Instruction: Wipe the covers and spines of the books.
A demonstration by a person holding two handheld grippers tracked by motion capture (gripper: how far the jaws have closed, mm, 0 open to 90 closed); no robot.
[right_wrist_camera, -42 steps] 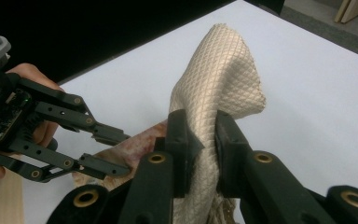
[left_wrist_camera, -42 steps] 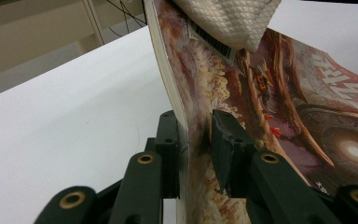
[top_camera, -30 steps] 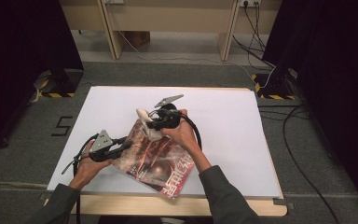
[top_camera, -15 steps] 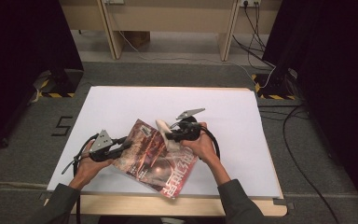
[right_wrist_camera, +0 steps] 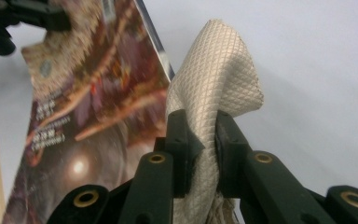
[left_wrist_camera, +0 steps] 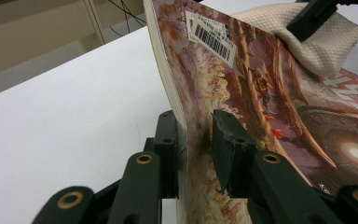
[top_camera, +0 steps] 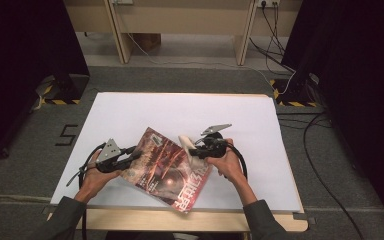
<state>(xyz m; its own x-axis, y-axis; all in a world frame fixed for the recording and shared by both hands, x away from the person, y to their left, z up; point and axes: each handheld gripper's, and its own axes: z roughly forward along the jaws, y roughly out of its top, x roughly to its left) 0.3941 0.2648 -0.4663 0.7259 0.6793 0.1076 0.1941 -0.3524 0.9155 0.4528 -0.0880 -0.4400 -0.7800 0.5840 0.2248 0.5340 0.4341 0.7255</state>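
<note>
1. The left gripper point(left_wrist_camera: 196, 154) straddles the magazine point(left_wrist_camera: 261, 102) at its edge, one jaw on each face, the cover-side jaw a little off the page.
2. The right gripper point(right_wrist_camera: 199, 140) pinches a cream quilted cloth point(right_wrist_camera: 214, 74), which bunches up beyond its jaws.
3. The cloth rests on the magazine's cover on the white table point(top_camera: 145, 112), ahead of the left gripper.

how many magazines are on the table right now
1. The magazine lies near the front edge of the table, its left edge between the left tool's jaws, with a cloth at its right edge.
</note>
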